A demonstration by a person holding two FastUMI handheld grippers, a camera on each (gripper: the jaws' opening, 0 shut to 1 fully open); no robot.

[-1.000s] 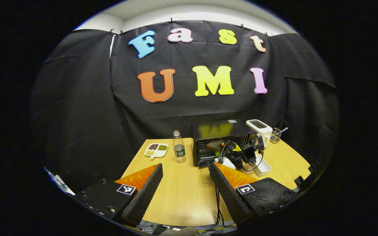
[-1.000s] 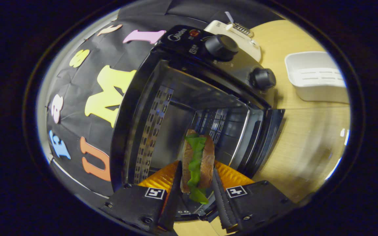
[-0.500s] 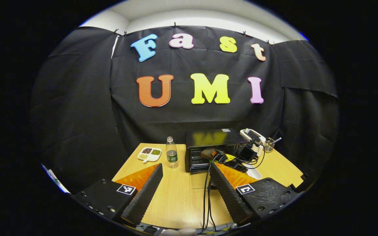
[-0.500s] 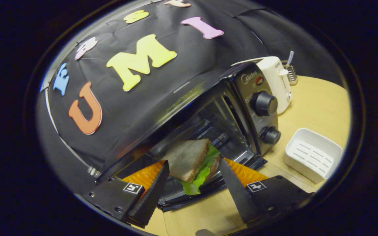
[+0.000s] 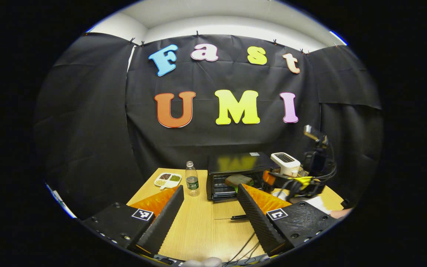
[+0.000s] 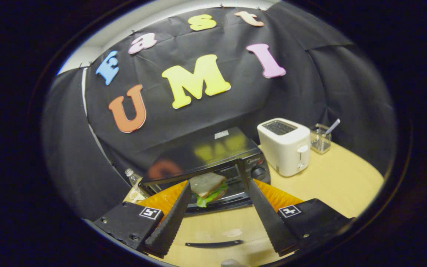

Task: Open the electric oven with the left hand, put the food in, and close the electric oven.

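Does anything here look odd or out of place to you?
One thing: the sandwich lies inside the black oven and the oven's door is down flat, not yet closed. The lettuce hangs out of the bread's front edge. The white toaster and the water bottle stand upright; nothing looks spilled.

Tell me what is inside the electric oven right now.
A sandwich with green lettuce lies in the open electric oven, near the front. The cavity's back and far sides are dark and partly hidden behind the right tool's fingers.
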